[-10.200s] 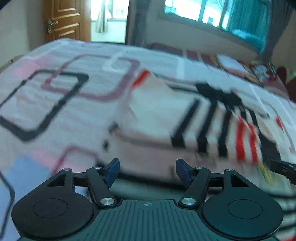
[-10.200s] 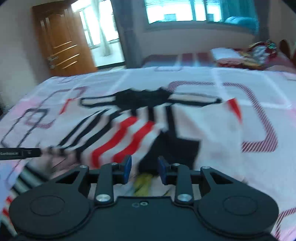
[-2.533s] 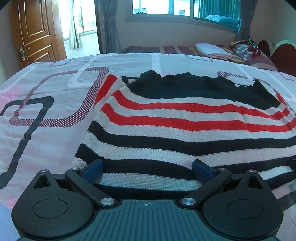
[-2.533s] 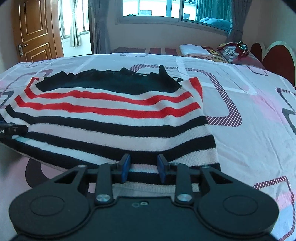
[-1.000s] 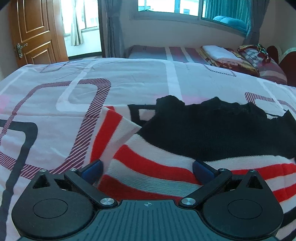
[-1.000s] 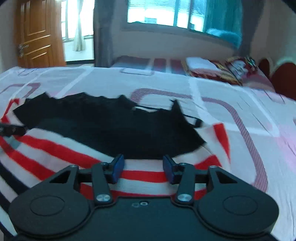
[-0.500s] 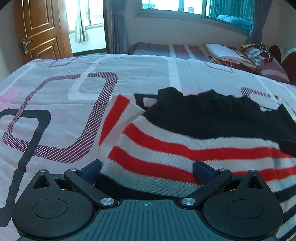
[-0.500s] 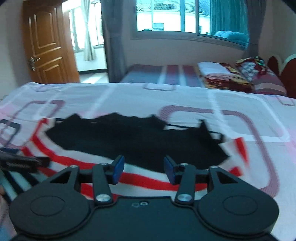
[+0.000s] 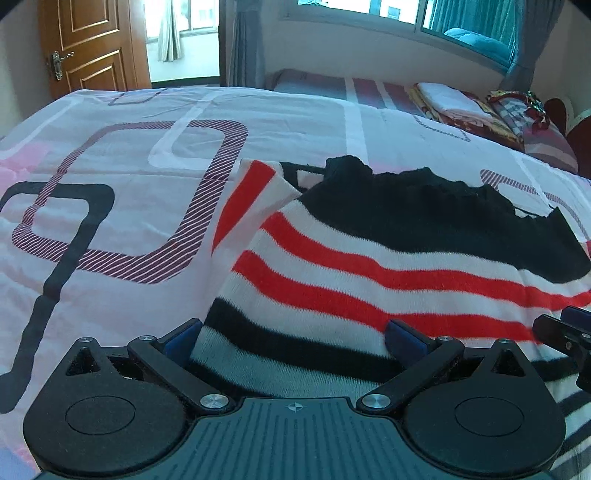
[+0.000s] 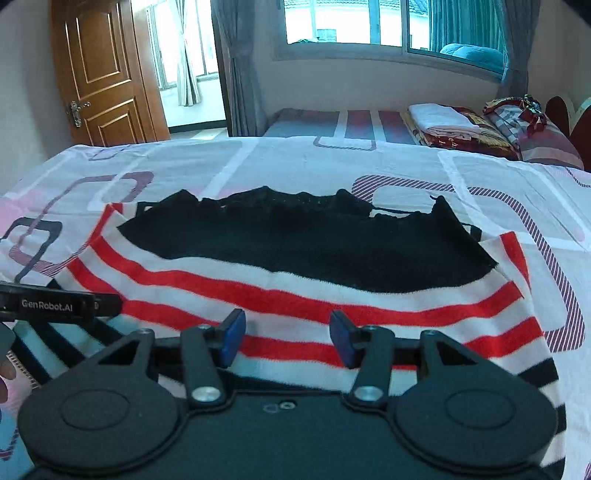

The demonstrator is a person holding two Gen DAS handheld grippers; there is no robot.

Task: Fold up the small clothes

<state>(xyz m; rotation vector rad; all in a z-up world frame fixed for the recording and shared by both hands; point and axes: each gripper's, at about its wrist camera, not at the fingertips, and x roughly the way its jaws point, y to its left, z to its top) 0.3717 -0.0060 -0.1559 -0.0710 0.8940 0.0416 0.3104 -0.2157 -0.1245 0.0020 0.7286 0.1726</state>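
Note:
A small knitted sweater (image 9: 369,266) with a black top and red, white and black stripes lies folded on the bed; it also shows in the right wrist view (image 10: 295,258). My left gripper (image 9: 291,339) is wide open, low over the sweater's near left part, with striped cloth between its fingers. My right gripper (image 10: 286,339) is open over the near red stripes and holds nothing. The right gripper's fingers (image 9: 565,332) show at the right edge of the left wrist view. The left gripper's finger (image 10: 59,303) shows at the left of the right wrist view.
The bed sheet (image 9: 122,184) is white and pink with rounded-square patterns. Folded blankets and pillows (image 10: 472,133) are stacked at the far right. A wooden door (image 10: 99,74) and a window (image 10: 369,26) are behind the bed.
Both grippers have pulled back toward me across the sweater, so more stripes show. The right gripper has opened wider. The left gripper stays wide open.

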